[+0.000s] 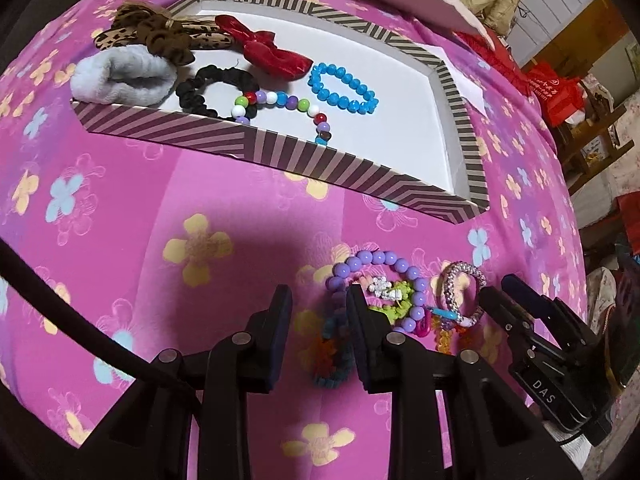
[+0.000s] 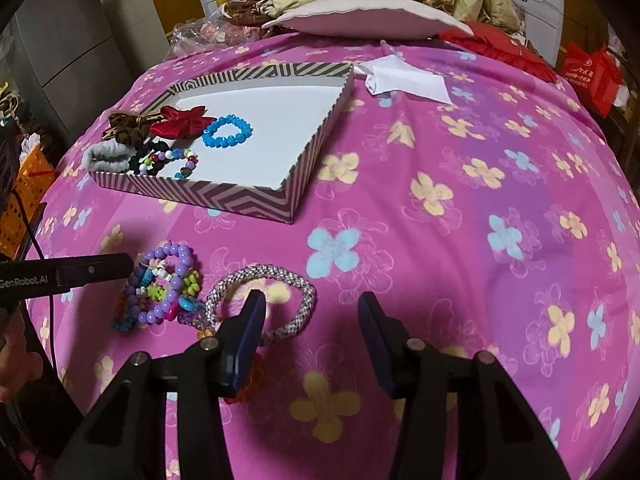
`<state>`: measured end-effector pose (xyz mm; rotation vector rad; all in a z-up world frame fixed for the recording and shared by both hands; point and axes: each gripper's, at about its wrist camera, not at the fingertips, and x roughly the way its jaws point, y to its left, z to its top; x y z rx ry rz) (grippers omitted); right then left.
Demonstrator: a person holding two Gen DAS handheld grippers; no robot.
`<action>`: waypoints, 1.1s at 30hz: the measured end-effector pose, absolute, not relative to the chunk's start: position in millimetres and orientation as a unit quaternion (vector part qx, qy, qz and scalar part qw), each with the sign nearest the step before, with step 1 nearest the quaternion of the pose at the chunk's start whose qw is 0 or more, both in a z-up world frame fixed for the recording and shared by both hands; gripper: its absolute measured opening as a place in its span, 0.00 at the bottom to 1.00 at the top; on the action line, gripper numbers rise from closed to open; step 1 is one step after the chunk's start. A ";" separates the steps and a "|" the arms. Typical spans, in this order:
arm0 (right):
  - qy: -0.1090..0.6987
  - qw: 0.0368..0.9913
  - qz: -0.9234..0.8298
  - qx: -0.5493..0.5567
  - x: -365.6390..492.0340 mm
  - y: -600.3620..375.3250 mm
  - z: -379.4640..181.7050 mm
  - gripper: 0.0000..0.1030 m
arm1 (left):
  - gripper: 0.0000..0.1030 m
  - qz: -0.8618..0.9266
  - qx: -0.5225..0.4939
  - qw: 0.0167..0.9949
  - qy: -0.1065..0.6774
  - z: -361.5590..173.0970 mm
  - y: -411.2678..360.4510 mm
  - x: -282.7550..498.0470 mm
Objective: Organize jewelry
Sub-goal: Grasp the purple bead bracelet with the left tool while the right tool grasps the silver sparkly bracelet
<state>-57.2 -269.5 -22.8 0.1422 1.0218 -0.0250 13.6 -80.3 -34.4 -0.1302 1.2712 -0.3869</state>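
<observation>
From the left wrist, the left hand-held gripper point(image 1: 319, 304) is hovering released over a heap of beaded bracelets point(image 1: 376, 304) lying on the pink bed cover point(image 1: 160, 200); the striped box point(image 1: 280, 152) beyond is already holding scrunchies, bows and a blue bracelet point(image 1: 344, 88).

From the right wrist, the right hand-held gripper point(image 2: 311, 308) is sitting released, its left finger inside the silver rope bangle point(image 2: 262, 300). Picking the bangle seems in hand; next, closing on its rim and carrying it to the box.
</observation>
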 end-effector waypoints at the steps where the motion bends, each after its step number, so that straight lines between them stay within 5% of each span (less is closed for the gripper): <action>1: 0.489 0.870 -0.011 0.067 -56.2 -269.5 -23.3 0.48 | 0.48 -0.177 -0.061 0.785 0.591 -35.5 -80.6 14.7; 18: 0.495 0.867 -0.005 0.054 -48.4 -264.9 -28.8 0.47 | 0.48 -0.186 -0.080 0.774 0.599 -39.1 -86.9 25.1; 24: 0.494 0.869 -0.004 0.032 -46.5 -260.8 -31.4 0.25 | 0.46 -0.190 -0.069 0.775 0.599 -38.6 -92.9 25.4; 28: 0.491 0.871 -0.002 0.019 -47.2 -259.7 -31.9 0.10 | 0.30 -0.193 -0.055 0.775 0.599 -39.8 -96.0 24.7; 33: 0.481 0.877 0.002 0.021 -51.9 -260.0 -25.9 0.09 | 0.30 -0.204 -0.061 0.782 0.586 -28.6 -92.8 21.7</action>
